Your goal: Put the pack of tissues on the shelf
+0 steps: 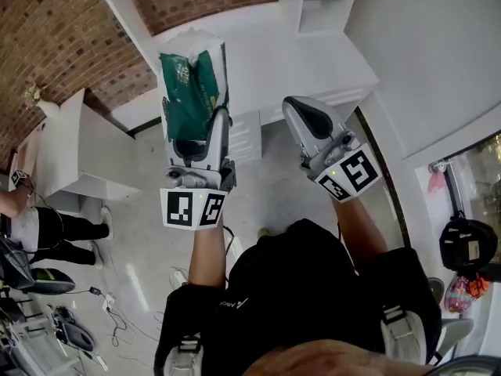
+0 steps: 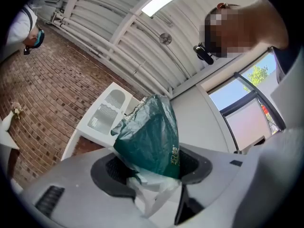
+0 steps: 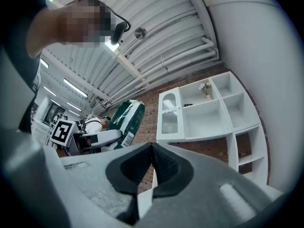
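Observation:
The pack of tissues [image 1: 192,84] is a green and white plastic bag, and my left gripper [image 1: 200,135] is shut on its lower end and holds it up in the air. In the left gripper view the pack [image 2: 151,139] stands out from between the jaws, with its loose clear end hanging down toward the camera. My right gripper [image 1: 304,114] is beside it, shut with nothing in it; its pads [image 3: 164,167] meet. From the right gripper view the pack [image 3: 124,120] shows at the left and the white shelf unit [image 3: 205,112] stands against the brick wall.
White furniture [image 1: 78,159] stands along the brick wall [image 1: 47,37]. A person [image 1: 43,233] stands at the far left by equipment and cables [image 1: 109,312] on the floor. A helmet and bags [image 1: 463,265] are at the right edge.

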